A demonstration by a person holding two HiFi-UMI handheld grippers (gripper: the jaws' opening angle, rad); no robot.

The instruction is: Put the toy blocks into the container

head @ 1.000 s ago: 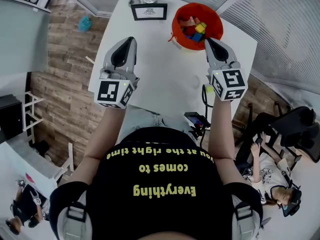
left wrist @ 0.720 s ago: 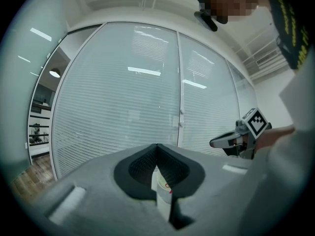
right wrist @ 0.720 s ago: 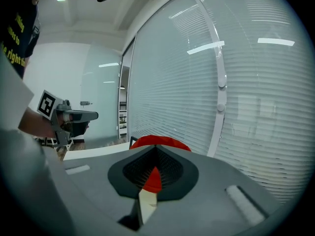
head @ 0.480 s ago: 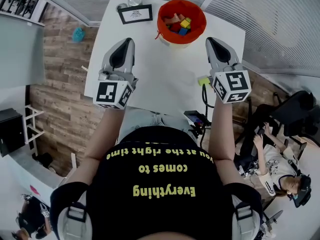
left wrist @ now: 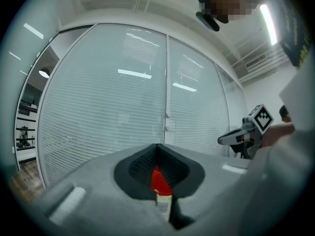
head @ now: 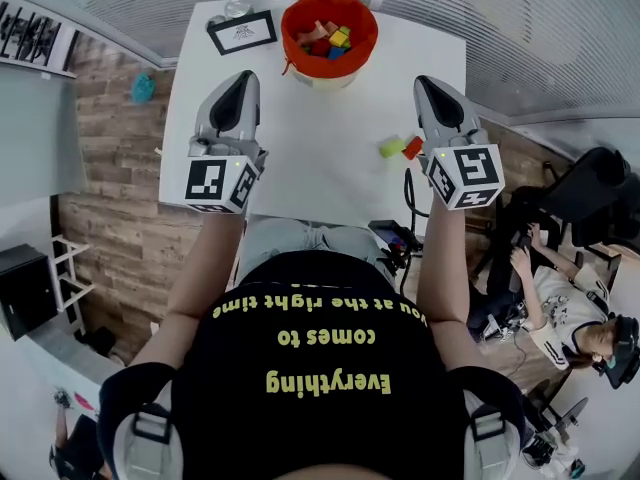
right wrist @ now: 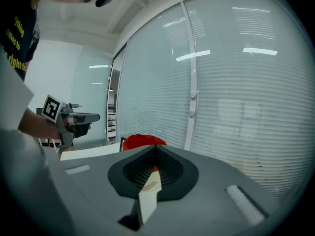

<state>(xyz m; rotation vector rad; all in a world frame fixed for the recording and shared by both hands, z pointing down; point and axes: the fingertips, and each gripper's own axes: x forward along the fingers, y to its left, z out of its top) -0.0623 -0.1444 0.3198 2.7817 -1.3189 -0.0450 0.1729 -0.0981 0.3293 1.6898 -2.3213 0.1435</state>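
Since the gripper views barely show the table [head: 300, 148], only the head view catches the green block [head: 391, 148] and red block [head: 412, 147] just beside my closed right gripper [head: 428, 83]; my left gripper [head: 243, 76] is closed too, red container [head: 329, 28] farther ahead.

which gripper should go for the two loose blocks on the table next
Right. The green block and red block lie on the table just beside the right gripper; the left gripper is across the table from them. Both grippers are shut and empty.
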